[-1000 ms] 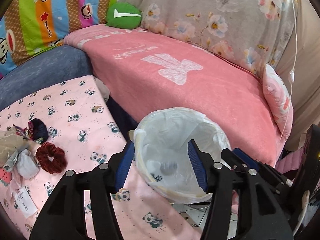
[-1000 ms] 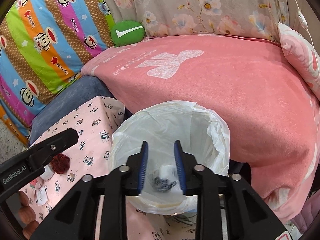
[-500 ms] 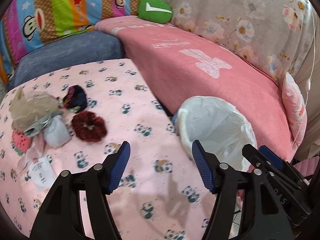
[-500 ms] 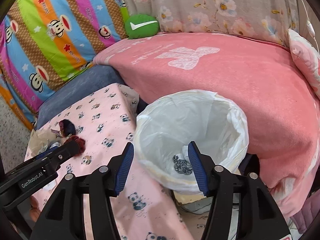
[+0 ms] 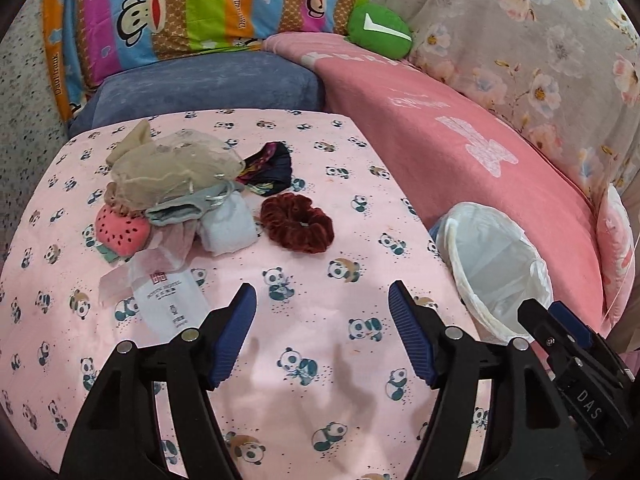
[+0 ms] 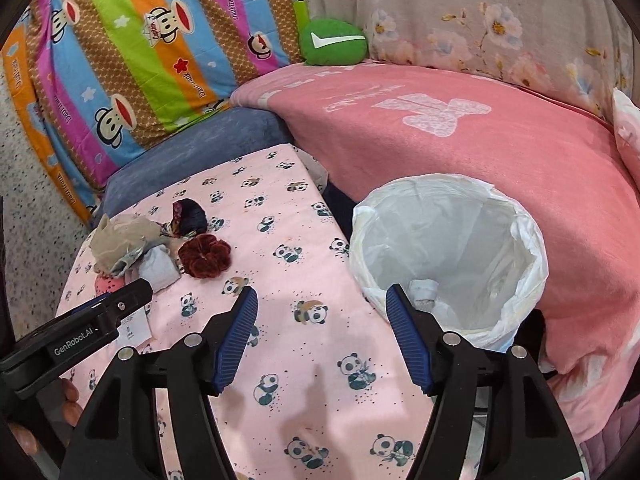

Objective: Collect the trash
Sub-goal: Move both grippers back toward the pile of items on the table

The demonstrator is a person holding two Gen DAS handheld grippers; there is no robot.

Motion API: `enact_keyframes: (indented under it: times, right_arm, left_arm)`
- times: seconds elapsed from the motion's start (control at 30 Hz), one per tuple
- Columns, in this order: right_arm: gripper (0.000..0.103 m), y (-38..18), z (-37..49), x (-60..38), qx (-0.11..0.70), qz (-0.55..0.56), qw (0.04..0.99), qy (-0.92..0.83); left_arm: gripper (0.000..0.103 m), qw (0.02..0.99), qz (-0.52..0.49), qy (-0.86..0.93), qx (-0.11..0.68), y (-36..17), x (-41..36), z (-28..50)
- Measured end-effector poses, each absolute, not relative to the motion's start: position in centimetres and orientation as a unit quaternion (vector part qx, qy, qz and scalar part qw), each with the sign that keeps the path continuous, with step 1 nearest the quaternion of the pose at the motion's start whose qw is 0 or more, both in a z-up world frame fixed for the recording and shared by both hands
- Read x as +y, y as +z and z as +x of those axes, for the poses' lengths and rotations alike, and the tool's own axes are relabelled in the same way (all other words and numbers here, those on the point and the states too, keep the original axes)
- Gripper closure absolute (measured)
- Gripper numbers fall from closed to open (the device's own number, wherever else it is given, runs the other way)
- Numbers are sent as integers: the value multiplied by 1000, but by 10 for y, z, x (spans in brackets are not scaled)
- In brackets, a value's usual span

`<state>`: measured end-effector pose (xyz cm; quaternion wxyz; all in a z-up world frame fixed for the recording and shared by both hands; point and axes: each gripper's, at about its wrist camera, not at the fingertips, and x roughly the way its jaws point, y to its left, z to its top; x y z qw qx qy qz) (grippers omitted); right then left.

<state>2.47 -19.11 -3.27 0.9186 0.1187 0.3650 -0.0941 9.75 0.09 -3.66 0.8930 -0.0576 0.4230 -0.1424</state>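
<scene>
A pile of small items lies on the panda-print table (image 5: 320, 340): a dark red scrunchie (image 5: 297, 227), a beige mesh pouch (image 5: 172, 170), a white folded cloth (image 5: 228, 226), a strawberry-print item (image 5: 120, 232), a dark patterned cloth (image 5: 268, 168) and a white label packet (image 5: 164, 304). My left gripper (image 5: 322, 336) is open and empty, over the table in front of the pile. My right gripper (image 6: 320, 336) is open and empty, over the table's right part beside the white-lined bin (image 6: 452, 248). The scrunchie (image 6: 205, 255) shows in the right wrist view too.
The bin (image 5: 496, 264) stands between the table and a pink-covered sofa (image 6: 480, 128). A green cushion (image 5: 378, 36) and a striped monkey-print cover (image 6: 140, 40) lie behind. Some white trash (image 6: 424, 290) sits inside the bin. The left gripper's body (image 6: 80, 332) crosses the right view's lower left.
Both grippers have swung left from above the bin to over the table. The right gripper has opened wide; a dark item lay in the bin after it opened. The pile came into fuller view.
</scene>
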Motion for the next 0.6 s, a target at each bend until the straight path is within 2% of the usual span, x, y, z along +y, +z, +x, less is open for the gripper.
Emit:
enact_keyframes:
  times: [0.6]
  right_arm:
    - [38, -44, 48, -114, 390, 75, 917, -36]
  left_arm:
    - [38, 891, -90, -59, 440, -69, 99, 104]
